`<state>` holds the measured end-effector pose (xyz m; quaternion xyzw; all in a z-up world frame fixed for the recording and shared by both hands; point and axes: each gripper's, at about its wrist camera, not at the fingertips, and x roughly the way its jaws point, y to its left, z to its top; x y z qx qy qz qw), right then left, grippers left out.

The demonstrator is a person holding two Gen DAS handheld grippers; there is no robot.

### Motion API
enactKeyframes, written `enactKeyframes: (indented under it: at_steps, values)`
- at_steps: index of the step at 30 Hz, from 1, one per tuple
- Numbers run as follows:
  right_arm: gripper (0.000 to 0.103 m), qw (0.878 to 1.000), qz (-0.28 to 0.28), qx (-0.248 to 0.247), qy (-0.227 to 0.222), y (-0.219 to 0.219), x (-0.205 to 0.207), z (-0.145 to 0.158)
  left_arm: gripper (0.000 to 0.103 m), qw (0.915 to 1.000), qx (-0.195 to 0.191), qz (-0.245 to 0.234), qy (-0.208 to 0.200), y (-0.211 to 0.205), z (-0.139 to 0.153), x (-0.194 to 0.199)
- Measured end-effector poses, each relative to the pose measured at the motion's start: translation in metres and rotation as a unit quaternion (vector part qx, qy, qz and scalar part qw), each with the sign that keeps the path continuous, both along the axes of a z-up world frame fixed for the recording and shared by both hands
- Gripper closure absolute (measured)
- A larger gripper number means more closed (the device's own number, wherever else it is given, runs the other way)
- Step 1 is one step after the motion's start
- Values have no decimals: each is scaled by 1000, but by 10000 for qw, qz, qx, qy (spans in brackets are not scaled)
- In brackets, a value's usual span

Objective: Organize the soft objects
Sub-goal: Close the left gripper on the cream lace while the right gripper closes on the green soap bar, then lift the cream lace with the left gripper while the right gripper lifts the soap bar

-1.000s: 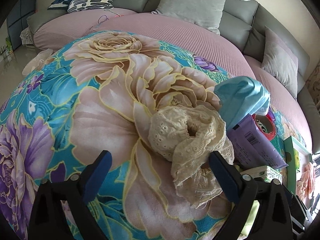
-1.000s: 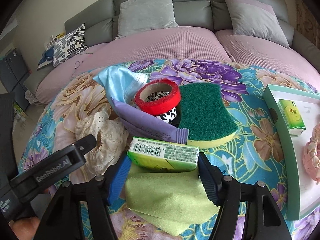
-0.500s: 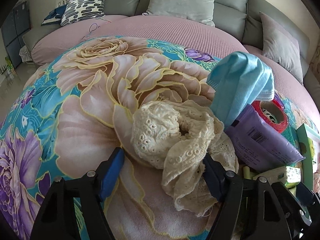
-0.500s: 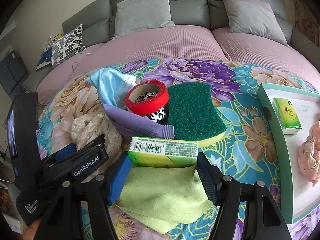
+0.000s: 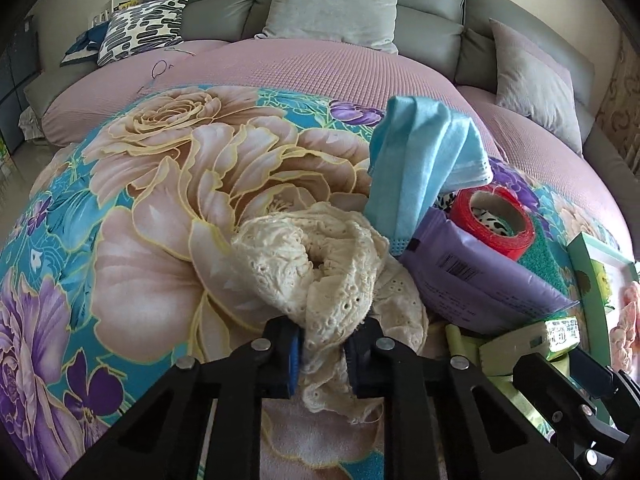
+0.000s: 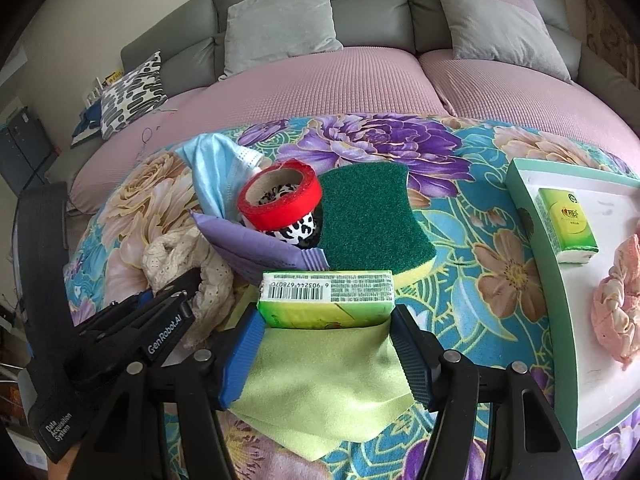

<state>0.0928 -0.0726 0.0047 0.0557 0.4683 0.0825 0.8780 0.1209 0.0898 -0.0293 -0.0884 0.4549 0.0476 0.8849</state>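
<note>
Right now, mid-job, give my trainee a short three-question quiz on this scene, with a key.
1. True or false: the left gripper is shut on the lace cloth.
2. What lies in line between the right gripper's open fingers? A) sponge B) green tissue pack C) red tape roll
3. Fill in: the tray holds a pink cloth and a second ____.

Key: 1 true; 2 B; 3 tissue pack.
</note>
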Motion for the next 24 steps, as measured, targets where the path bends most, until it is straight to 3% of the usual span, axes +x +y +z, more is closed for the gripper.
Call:
enactKeyframes:
  at_steps: [3,7,14,24]
  values:
    - [39,10000,-15,51,-25,-5,-2,3,86,10000,51,8,-37,-2,5,-3]
    - [51,9998,-11,180,-99,-11,-5,9,87,9998,47,51,-205,-4,16,-9]
    - [51,9996,-24,287,-8,-21,-3,2,87,9993,118,176,-296,-6,25,-15]
    - [35,9997,-47,210,-153,-33,4,-5,87,9993,104,280,-208,-3,23,-15]
